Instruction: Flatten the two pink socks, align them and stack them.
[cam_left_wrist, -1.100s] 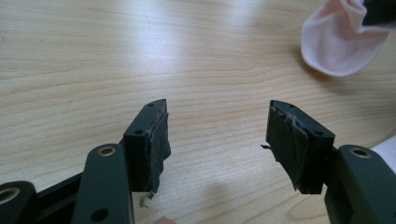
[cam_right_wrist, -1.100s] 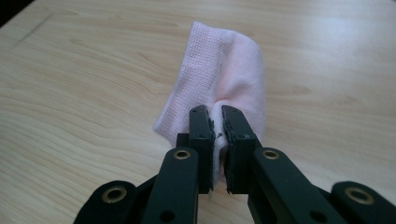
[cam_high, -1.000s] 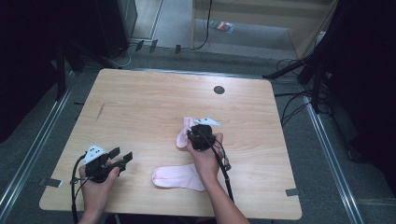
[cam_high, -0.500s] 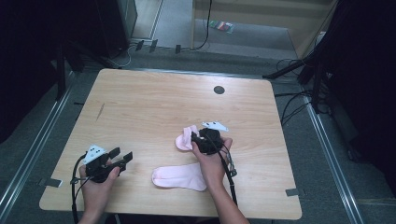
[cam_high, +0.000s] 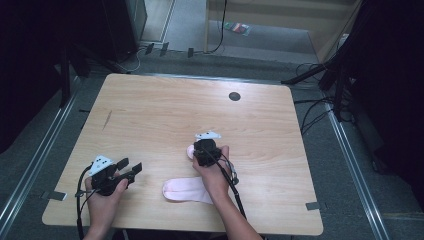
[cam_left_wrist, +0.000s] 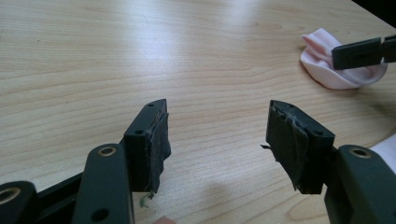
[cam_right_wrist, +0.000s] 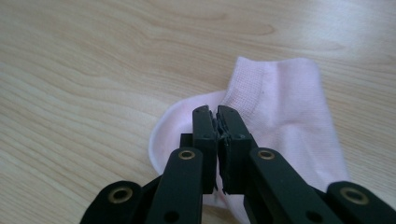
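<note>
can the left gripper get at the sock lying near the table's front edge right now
Probably yes. The left gripper is open with nothing between its jaws, and bare table lies between it and the near sock. The right forearm covers that sock's far end only.

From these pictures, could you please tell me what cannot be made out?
- High view: most of the far pale pink sock, hidden under the right gripper.
- Right gripper view: whether the shut jaws pinch that sock's fabric.
- High view: the near pink sock, partly covered by the wrist.
</note>
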